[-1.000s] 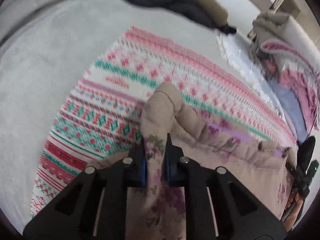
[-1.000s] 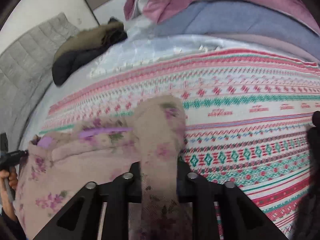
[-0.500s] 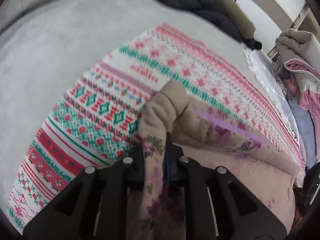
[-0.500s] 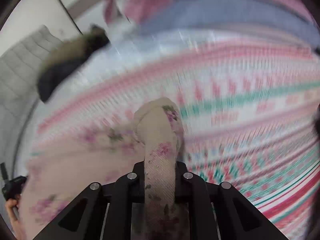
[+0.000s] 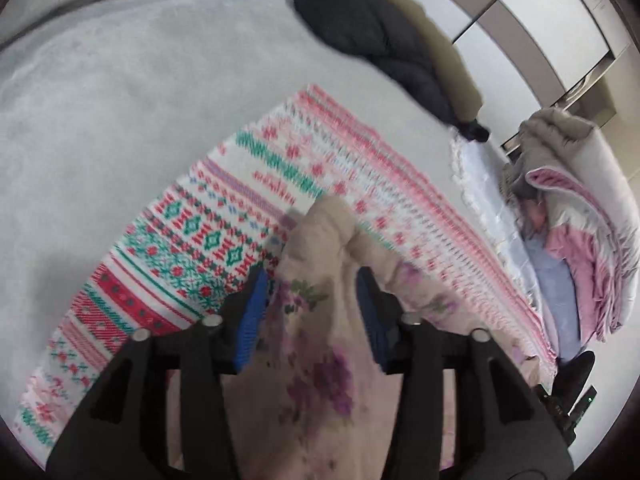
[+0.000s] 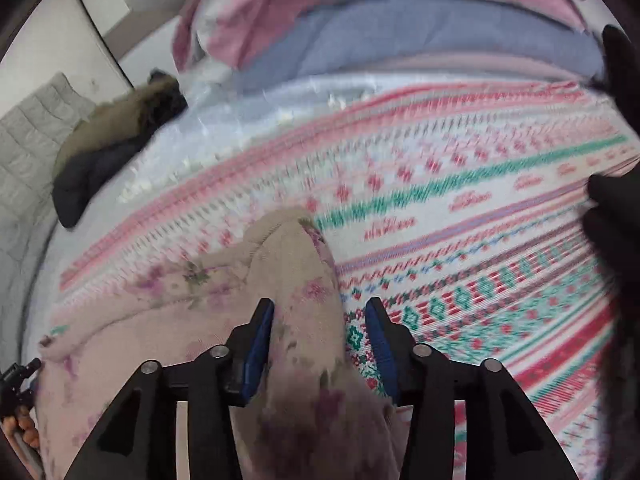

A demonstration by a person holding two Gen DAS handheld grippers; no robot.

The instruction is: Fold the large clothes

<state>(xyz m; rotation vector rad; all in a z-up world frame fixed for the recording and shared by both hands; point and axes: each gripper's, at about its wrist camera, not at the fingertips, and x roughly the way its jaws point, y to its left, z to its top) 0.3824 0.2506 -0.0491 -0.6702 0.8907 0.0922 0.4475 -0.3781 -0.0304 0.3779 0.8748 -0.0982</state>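
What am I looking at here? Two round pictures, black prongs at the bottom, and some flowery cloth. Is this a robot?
No robot: a person holds a two-finger gripper in each hand, each with a wide-angle camera looking along its fingers. One picture comes from the left gripper, the other from the right gripper. A patterned blanket lies spread on a bed, with a beige floral garment on it. A fold of that garment sits between each gripper's blue pads, but both jaws are opening, so the pads no longer press on it.
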